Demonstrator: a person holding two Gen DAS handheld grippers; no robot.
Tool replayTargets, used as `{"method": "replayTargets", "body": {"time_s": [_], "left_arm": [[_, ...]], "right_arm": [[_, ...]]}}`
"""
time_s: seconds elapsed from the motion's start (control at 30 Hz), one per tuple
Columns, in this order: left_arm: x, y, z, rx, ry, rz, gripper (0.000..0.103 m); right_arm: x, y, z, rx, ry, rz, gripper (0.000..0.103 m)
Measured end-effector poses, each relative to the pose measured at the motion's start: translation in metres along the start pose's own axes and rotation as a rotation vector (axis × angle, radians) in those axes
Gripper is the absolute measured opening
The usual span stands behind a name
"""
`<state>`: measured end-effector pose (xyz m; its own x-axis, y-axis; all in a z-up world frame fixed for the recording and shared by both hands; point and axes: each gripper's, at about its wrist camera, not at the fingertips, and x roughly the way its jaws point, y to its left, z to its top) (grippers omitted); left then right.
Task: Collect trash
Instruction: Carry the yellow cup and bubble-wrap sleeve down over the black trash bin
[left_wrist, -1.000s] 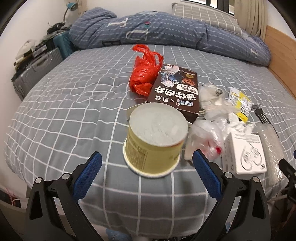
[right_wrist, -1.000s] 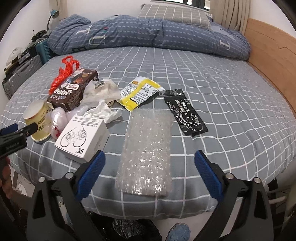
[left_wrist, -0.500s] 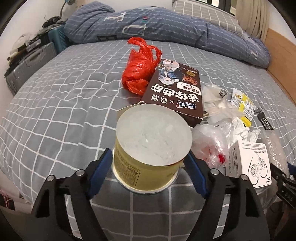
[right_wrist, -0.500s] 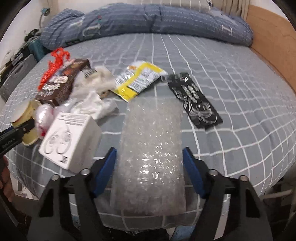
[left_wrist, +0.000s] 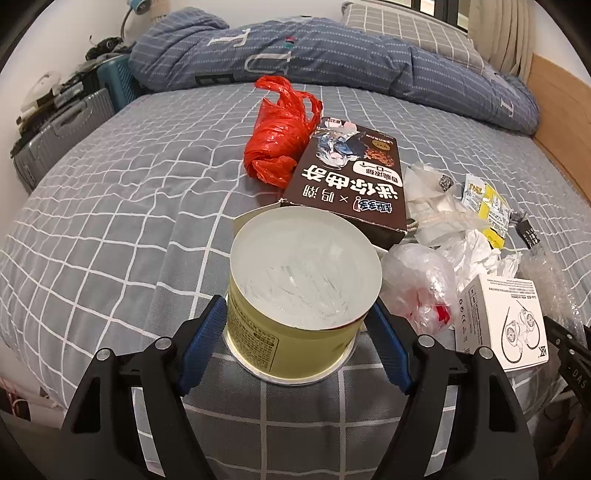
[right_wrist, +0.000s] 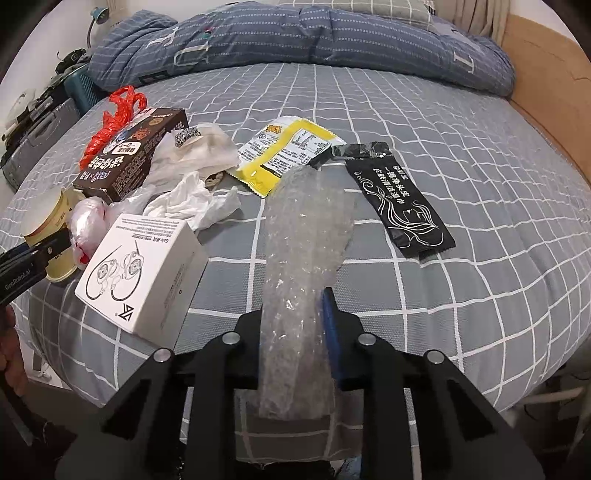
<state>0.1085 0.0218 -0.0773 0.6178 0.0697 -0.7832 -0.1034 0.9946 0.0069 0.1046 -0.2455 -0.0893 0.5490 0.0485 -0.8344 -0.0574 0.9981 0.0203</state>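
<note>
- Now clamped: left gripper (left_wrist: 295, 336), blue padded fingers (left_wrist: 201, 349) pressed on either side of a round yellow paper cup (left_wrist: 301, 295) (upside down, pale foil-like base up), standing on the bed (left_wrist: 110, 206) near its front edge.
- Also clenched: right gripper (right_wrist: 295, 332), pinching a crinkled strip of clear bubble wrap (right_wrist: 306, 236), squeezed narrow between the fingers, far end lying on the grey checked sheet.
- Just beyond the cup: flat dark-brown cardboard box (left_wrist: 351, 184) with white lettering, touching a twisted, glossy red plastic bag (left_wrist: 280, 136).
- Right of the cup: a crumpled clear plastic bag (left_wrist: 421, 288) with red inside, then a white box (left_wrist: 502, 325) printed with an earphone line drawing.
- Behind these: crumpled white tissue (right_wrist: 195, 203) and a wrinkled whitish wrapper (right_wrist: 195, 151).
- Beside the far end of the wrap: flat yellow-and-white sachet (right_wrist: 288, 151) and a long black sachet (right_wrist: 402, 206) with white line art.
- Across the far side of the bed: bunched blue striped duvet (right_wrist: 295, 33).
</note>
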Motion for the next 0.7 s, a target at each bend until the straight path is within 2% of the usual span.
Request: {"method": "replayTargets", "body": {"time_s": [0.2,0.43,0.7], "left_arm": [[-0.012,0.004,-0.001,-0.043,0.006,-0.02,0.074],[-0.038,0.009,-0.007,-0.063,-0.032,-0.012,0.074],[-0.047,0.011,-0.015,-0.047,-0.035,0.026,0.074]], "right_arm": [[-0.006,0.0,0.001,0.005,-0.031,0.003,0.021],[-0.019,-0.004,-0.001,0.015,-0.046,0.026,0.02],[-0.042,-0.003,-0.006,0.005,-0.076,0.027,0.02]]}}
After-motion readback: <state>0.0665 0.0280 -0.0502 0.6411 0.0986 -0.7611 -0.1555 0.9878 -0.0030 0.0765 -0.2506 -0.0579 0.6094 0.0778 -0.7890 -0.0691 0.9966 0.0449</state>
